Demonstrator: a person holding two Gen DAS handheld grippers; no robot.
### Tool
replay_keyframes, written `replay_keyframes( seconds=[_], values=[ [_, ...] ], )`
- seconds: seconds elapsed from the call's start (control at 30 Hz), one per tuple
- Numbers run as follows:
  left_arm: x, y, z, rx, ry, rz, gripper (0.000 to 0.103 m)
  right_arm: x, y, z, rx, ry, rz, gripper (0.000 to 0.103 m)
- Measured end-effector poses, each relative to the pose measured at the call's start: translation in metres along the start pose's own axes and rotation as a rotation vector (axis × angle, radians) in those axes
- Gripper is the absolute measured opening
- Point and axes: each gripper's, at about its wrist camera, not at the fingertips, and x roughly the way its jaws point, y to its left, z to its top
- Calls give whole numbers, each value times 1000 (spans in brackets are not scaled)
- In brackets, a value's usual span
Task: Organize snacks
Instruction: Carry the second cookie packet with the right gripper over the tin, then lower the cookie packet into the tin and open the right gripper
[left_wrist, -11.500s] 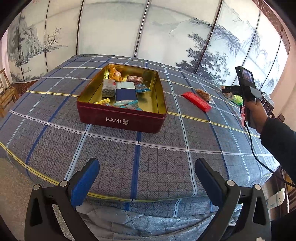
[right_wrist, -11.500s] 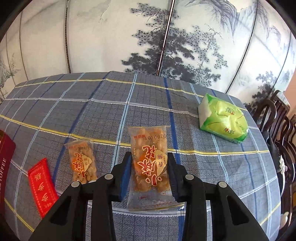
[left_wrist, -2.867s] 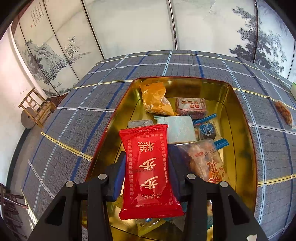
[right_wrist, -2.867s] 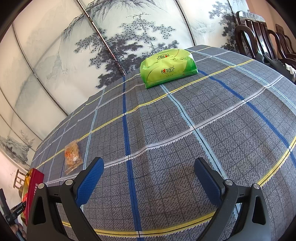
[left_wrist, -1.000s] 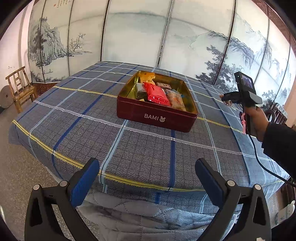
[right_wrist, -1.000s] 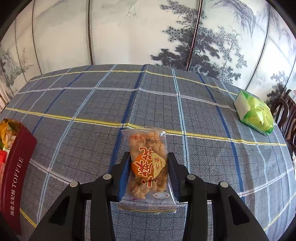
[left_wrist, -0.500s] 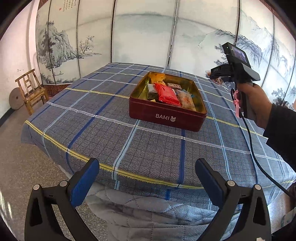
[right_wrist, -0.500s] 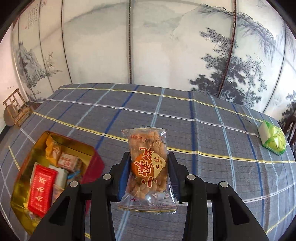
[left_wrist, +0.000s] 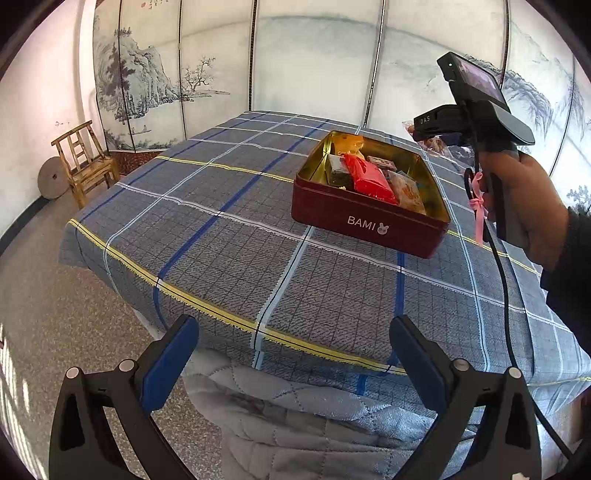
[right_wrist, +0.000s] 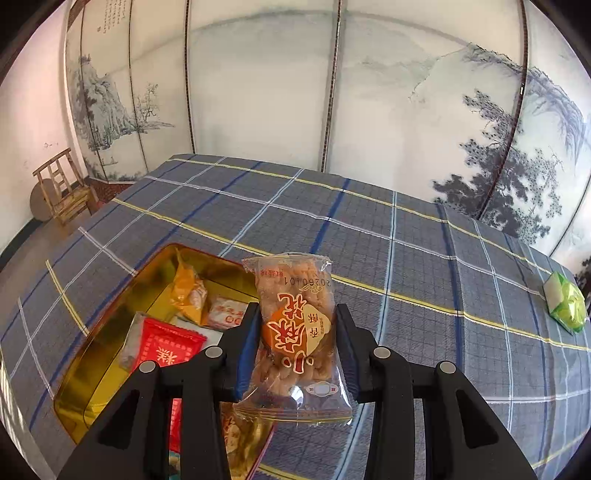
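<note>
My right gripper (right_wrist: 295, 328) is shut on a clear packet of fried twists with an orange label (right_wrist: 293, 339) and holds it in the air over the right edge of the red BAMI tin (left_wrist: 369, 221). The tin (right_wrist: 107, 321) has a gold inside and holds a red packet (right_wrist: 166, 347), a yellow packet (right_wrist: 188, 293) and other snacks. My left gripper (left_wrist: 293, 354) is open and empty, low at the table's near edge, well short of the tin. In the left wrist view the right gripper (left_wrist: 428, 125) is above the tin's far right corner.
The table wears a grey plaid cloth (left_wrist: 229, 236) with blue and yellow lines. A green tissue pack (right_wrist: 567, 304) lies at the far right. A wooden chair (left_wrist: 83, 162) stands on the floor to the left. A painted folding screen (right_wrist: 258, 85) stands behind the table.
My right gripper has carried the fried twist packet left until it is over the tin's edge. My left gripper has drawn back and turned a little left.
</note>
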Motion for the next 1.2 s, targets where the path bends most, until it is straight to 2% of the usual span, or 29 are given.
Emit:
replay_keyframes(
  seconds=[0.13,0.33,1.2],
  values=[
    [-2,3,1,12,-26,25,102,-5,18,-3,-16,2,4,41],
    [4,15,-6,-27,3,38,102,-4,33,-11,-25,22,20,41],
    [17,16,-10,-27,44,45,102,8,57,-30,-37,81,64,41]
  ],
)
